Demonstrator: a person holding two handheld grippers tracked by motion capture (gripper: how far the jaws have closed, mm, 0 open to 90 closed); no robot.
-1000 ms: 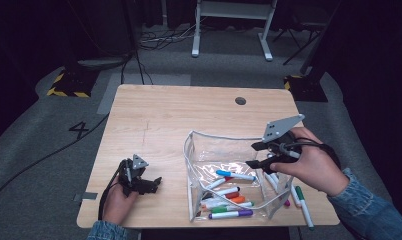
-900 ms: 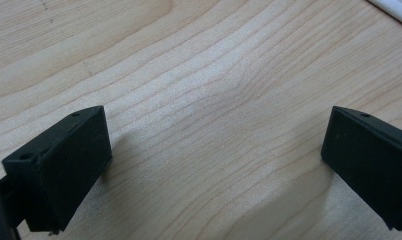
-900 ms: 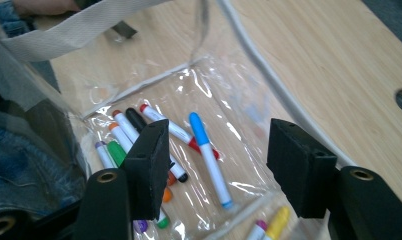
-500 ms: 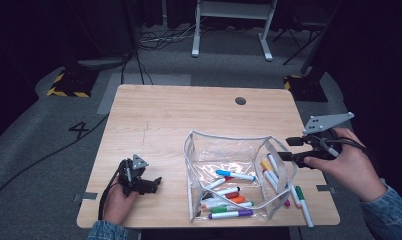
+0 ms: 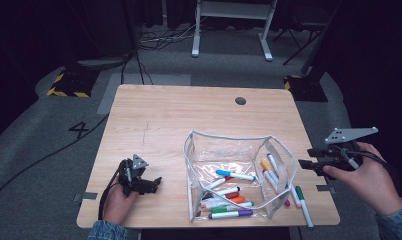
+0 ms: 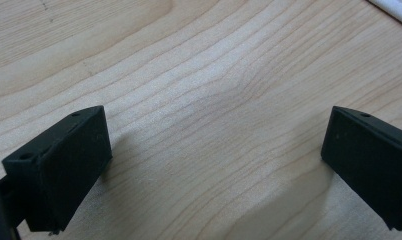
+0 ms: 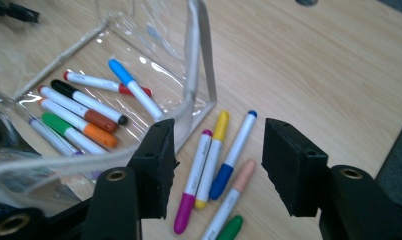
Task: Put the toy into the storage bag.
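Notably, the clear plastic pouch [image 5: 239, 175] stood open on the near half of the wooden table [image 5: 179, 115], with several markers inside it. Five more markers [image 7: 216, 170] lay on the wood just beside its right wall. The right gripper [image 5: 305, 163] hung at the table's right edge, its jaws parted, having just been closing, with nothing between them. The left gripper [image 5: 154, 182] rested near the front-left corner, jaws wide apart and empty.

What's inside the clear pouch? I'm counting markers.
Inside the clear pouch lie several markers: blue, red, orange, green, purple, black. Folded plastic blurs the lowest ones, so no exact count.
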